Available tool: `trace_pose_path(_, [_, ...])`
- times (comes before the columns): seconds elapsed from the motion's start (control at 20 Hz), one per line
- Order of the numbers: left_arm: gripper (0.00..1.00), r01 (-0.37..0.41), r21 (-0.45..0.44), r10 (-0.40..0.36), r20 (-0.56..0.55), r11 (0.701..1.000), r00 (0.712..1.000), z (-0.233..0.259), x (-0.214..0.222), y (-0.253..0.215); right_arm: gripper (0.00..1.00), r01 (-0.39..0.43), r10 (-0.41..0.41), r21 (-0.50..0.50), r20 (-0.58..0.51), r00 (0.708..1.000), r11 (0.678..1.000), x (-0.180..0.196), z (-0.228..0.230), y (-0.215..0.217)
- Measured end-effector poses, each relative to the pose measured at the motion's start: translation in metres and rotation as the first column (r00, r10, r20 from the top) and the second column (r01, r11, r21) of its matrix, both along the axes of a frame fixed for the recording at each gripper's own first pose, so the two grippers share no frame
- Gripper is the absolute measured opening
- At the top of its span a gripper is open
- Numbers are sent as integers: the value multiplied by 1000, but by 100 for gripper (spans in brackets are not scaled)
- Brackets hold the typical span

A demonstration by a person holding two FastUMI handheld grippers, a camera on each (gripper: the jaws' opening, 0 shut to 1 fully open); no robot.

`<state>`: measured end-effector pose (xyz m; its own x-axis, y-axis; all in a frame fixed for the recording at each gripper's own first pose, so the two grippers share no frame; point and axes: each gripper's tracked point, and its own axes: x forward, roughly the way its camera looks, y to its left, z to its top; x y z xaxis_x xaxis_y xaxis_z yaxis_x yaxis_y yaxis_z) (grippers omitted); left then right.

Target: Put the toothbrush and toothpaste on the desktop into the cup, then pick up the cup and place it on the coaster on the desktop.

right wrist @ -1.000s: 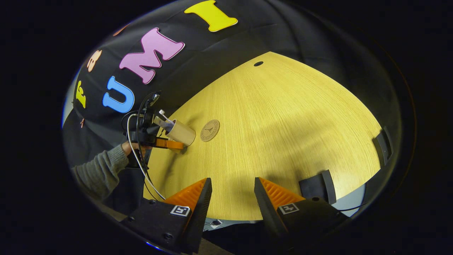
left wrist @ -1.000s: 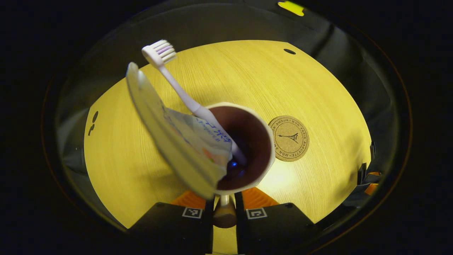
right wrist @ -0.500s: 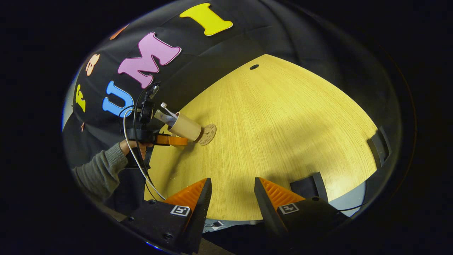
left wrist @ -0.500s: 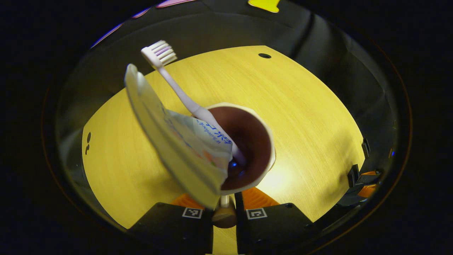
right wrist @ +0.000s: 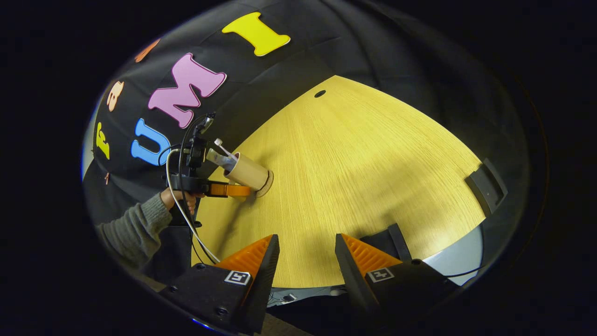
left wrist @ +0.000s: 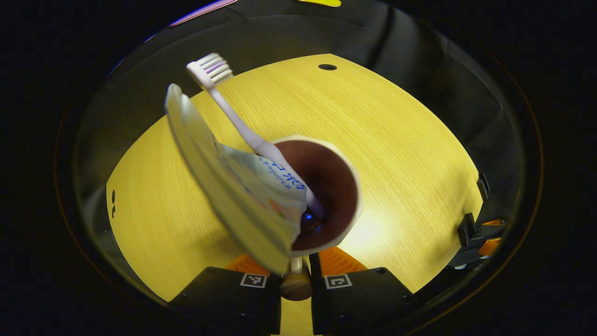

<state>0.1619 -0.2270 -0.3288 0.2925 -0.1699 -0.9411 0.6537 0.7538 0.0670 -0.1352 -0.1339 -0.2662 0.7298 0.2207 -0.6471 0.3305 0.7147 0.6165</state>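
cup (left wrist: 326, 196) sits at the centre of the left gripper view, seen from above, its dark brown inside open to the camera and its pale rim toward 3 o'clock. toothbrush (left wrist: 242, 123) stands in it, handle down in the cup and bristle head leaning out toward 11 o'clock. toothpaste (left wrist: 224, 182) tube is in the cup too, its flat crimped end sticking up and out toward 10 o'clock, just beside the toothbrush and touching it near the rim. left claw (left wrist: 295, 273) comes in from 6 o'clock; its two orange fingers (left wrist: 338, 261) are drawn close together on the cup's handle, gripping it. in the right gripper view the same cup (right wrist: 247, 171) shows far off at 9 o'clock, tan outside, tilted by the lens, its base on the round coaster (right wrist: 267, 184), whose edge peeks out at the cup's foot on the yellow wood desk (right wrist: 364, 177). a hand (right wrist: 175, 198) in a grey sleeve (right wrist: 133, 228) holds that claw's black body. right claw (right wrist: 307, 259) is at 6 o'clock, near the desk's close edge, well apart from the cup, its orange fingers spread wide with nothing between them.
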Motion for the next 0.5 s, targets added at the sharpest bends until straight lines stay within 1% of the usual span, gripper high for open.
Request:
trace_pose_path(0.2, [30, 4, 14, -4, -8, 1000, 1000, -7, -3, 0, 75, 13, -13, 6, -6, 1000, 1000, -1, -3, -2])
trace_pose_path(0.25, [30, 8, 4, -8, 1, 1000, 1000, -10, -2, -4, 75, 14, -14, 8, -4, 1000, 1000, 0, -1, -3])
trace_pose_path(0.3, [26, 8, 5, -8, -4, 1000, 1000, -7, -5, 0, 75, 15, -15, 7, -2, 1000, 1000, 1, -1, -3])
trace_pose_path(0.35, [36, 5, -1, -5, 0, 1000, 1000, -7, -4, -1, 75, 13, -13, 7, -4, 1000, 1000, 0, -1, -2])
trace_pose_path(0.4, [27, 1, 3, -1, 2, 1000, 1000, -7, -9, -1, 75, 12, -11, 8, -4, 1000, 1000, 1, -1, -2])
trace_pose_path(0.45, [34, 1, -3, -1, 8, 1000, 1000, -4, -12, -2, 75, 10, -10, 9, -3, 1000, 1000, 2, 0, -1])
trace_pose_path(0.5, [43, 4, -16, -4, 8, 1000, 1000, -3, -15, -4, 75, 8, -8, 9, -3, 1000, 1000, 3, 0, 0])
